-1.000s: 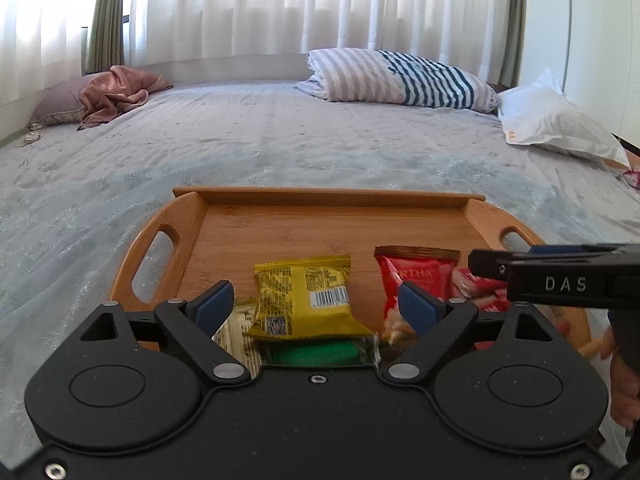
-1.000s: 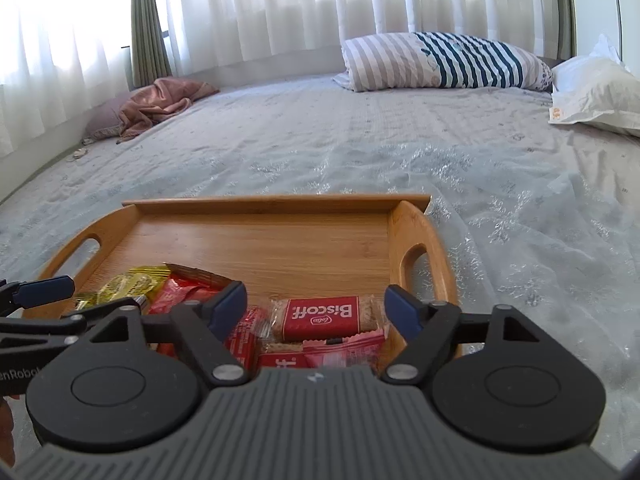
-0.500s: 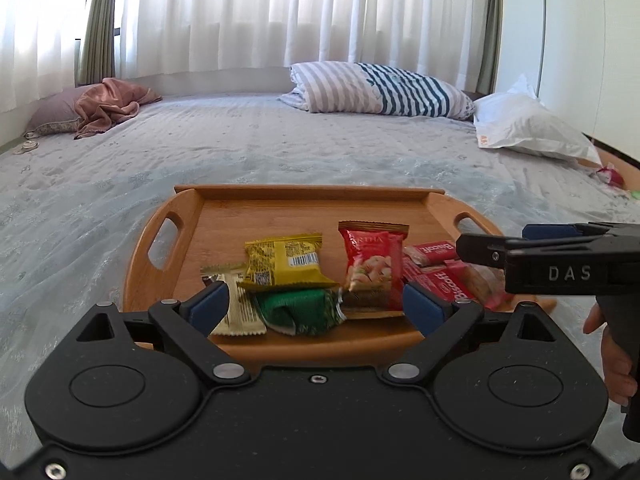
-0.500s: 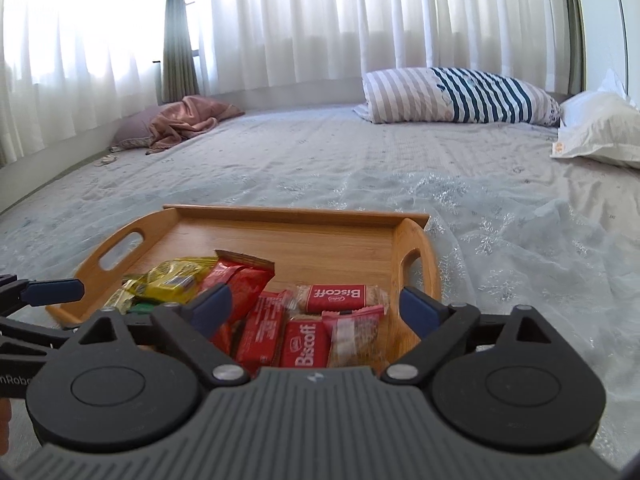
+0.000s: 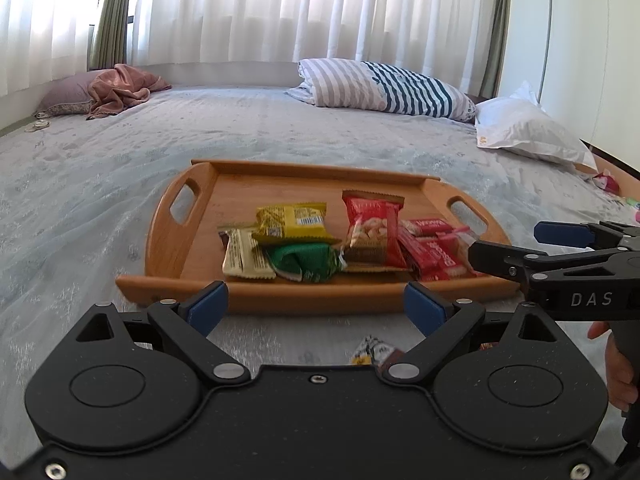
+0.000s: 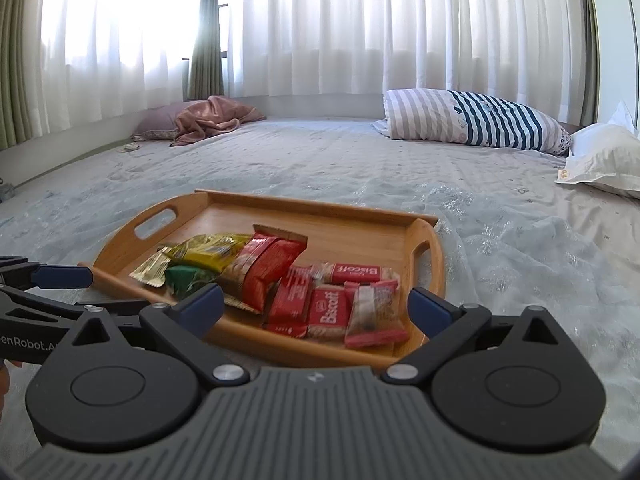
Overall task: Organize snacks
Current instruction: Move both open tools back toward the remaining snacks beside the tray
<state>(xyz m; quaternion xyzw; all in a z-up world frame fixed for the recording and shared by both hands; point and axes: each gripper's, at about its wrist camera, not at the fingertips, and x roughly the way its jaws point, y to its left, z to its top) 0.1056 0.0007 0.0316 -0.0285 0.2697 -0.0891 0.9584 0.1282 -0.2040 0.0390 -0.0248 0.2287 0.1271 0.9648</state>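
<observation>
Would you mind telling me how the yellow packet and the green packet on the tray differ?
The yellow packet is flat and smooth, with a barcode showing; the green packet is crumpled and shows no print. The yellow one lies farther back and overlaps the green one, which sits nearest the tray's front rim. Both are sealed snack packets on the wooden tray.

small packet (image 5: 374, 350): on bed just before tray, mostly hidden behind left gripper body, print blurred | hand (image 5: 618, 368): cut off by right edge | green packet (image 6: 188, 278): partly under yellow packet (image 6: 208, 254) | red bag (image 5: 374, 232): lettering too small to read
</observation>
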